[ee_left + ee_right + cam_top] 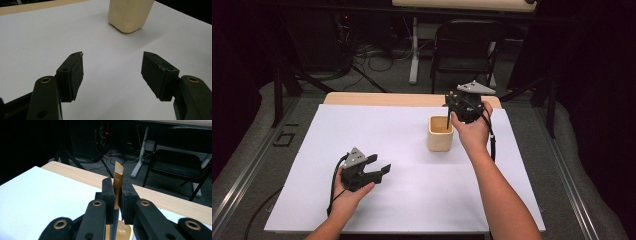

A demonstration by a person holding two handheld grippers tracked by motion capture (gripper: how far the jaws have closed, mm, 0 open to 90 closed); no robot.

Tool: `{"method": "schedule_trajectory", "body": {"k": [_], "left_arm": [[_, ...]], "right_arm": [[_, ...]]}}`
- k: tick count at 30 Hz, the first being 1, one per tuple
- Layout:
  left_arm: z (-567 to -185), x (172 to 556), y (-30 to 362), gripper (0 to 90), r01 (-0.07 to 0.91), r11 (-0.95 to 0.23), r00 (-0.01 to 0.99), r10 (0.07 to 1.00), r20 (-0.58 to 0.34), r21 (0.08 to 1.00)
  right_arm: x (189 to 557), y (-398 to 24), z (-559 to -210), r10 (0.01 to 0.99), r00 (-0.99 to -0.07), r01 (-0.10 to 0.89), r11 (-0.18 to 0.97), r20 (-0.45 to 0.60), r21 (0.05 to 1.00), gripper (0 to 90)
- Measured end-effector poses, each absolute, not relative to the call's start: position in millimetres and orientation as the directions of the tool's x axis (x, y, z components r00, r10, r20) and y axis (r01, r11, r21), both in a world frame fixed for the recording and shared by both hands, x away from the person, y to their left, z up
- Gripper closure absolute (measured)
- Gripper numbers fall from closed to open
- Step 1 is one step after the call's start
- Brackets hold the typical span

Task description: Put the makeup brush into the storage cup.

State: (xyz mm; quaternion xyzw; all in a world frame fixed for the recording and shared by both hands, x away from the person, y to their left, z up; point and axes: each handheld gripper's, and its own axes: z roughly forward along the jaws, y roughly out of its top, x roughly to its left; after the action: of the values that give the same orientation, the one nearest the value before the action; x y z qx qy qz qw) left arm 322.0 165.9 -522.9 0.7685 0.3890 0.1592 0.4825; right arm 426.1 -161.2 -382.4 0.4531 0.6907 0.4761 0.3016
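Observation:
A cream square cup (440, 134) stands on the white sheet right of centre; it is also ahead of the left jaws (130, 15). My right gripper (451, 113) hovers over the cup's far right rim. It is shut on a thin brush (118, 173) with a gold ferrule and a pale slanted tip pointing up. The brush's dark handle (448, 123) hangs down into the cup (123, 231). My left gripper (380, 168) rests low at the front left of the sheet. Its jaws stand open with nothing between them (112, 72).
The white sheet (387, 135) covers most of a wooden table whose far edge (377, 99) shows. Behind the table stand a black folding chair (464, 47), a white desk leg and tangled cables on the floor.

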Motion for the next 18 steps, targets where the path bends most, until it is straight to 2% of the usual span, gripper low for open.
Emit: {"method": "schedule_trajectory", "body": {"k": [18], "left_arm": [[-522.3,322.1,166.8,34.5,0.442,-0.232,0.647,0.752,-0.129,0.866]], "right_arm": [[434.0,-157.1,-389.6,0.918,-0.396,0.358,0.152,0.002,0.921,83.6]]}}
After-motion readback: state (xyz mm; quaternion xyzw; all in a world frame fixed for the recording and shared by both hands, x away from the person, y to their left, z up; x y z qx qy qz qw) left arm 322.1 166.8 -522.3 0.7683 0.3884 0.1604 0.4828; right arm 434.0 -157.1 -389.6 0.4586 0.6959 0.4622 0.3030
